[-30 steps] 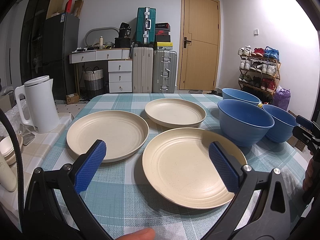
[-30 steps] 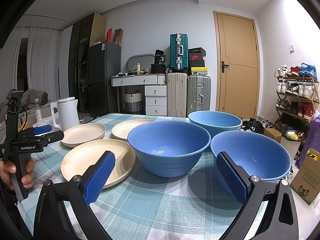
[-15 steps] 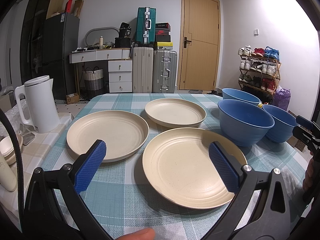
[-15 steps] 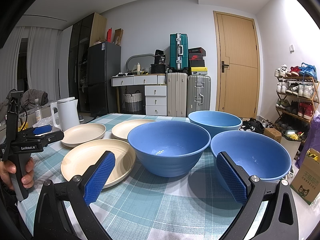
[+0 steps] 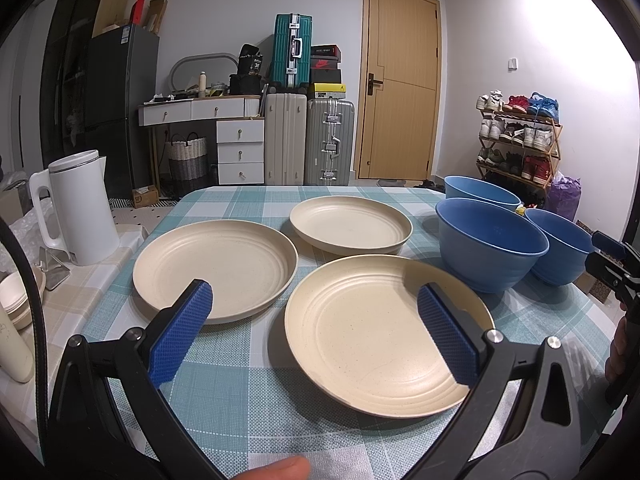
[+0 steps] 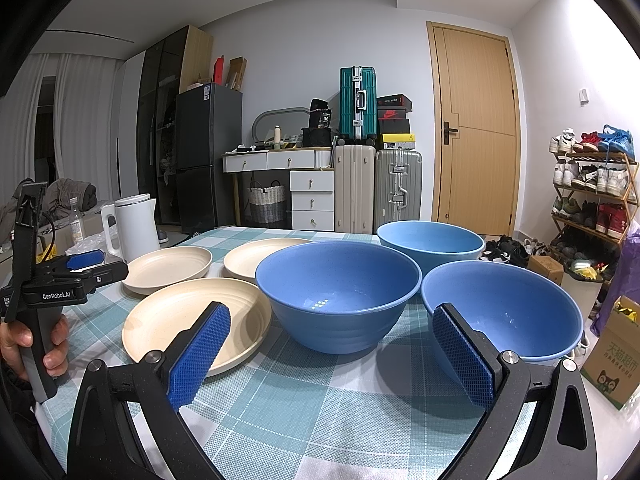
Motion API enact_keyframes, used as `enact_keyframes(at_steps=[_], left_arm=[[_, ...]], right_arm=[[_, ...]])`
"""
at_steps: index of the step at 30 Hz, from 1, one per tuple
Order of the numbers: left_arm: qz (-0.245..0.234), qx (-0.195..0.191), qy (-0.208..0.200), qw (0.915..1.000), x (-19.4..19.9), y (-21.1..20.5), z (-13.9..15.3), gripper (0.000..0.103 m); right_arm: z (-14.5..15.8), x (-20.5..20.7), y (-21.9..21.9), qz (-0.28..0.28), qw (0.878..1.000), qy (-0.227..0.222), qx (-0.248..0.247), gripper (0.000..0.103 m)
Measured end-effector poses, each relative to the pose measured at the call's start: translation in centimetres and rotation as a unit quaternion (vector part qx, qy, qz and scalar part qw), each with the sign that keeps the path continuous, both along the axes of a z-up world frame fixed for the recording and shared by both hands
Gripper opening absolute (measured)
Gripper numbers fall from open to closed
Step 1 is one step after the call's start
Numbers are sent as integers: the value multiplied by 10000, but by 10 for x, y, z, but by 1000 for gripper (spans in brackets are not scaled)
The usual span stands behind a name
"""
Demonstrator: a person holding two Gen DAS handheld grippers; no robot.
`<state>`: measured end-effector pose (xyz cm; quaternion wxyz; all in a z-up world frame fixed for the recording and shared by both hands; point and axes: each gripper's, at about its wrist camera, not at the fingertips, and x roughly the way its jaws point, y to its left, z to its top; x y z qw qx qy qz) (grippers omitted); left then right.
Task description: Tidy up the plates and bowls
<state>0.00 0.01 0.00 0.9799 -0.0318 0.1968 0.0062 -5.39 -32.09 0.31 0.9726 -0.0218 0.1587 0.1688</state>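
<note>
Three cream plates lie separately on the checked tablecloth: a near plate (image 5: 380, 336), a left plate (image 5: 216, 268) and a far plate (image 5: 350, 224). Three blue bowls stand upright to their right: a middle bowl (image 6: 338, 292), a near right bowl (image 6: 504, 308) and a far bowl (image 6: 430, 240). My left gripper (image 5: 316, 320) is open, hovering above the near plate's left half, holding nothing. My right gripper (image 6: 332, 344) is open and empty, low over the cloth in front of the middle and near right bowls.
A white electric kettle (image 5: 78, 208) stands on a side surface left of the table, with stacked small bowls (image 5: 16, 300) nearer. The table's right edge drops to a cardboard box (image 6: 612, 360) and a shoe rack (image 6: 592, 192). Suitcases and drawers stand behind.
</note>
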Motion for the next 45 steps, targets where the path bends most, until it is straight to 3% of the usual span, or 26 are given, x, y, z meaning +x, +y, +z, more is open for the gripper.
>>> enact_keyframes(at_steps=[23, 37, 45], left_arm=[[381, -51, 154, 9991, 1, 9, 8, 102], [846, -319, 654, 9938, 4, 29, 40, 102], [1225, -648, 857, 9866, 8, 66, 50, 102]], right_arm=[[9, 12, -1, -302, 9987, 404, -80, 103], [57, 11, 57, 212, 9975, 523, -434, 103], [74, 22, 105, 553, 9947, 627, -607, 103]])
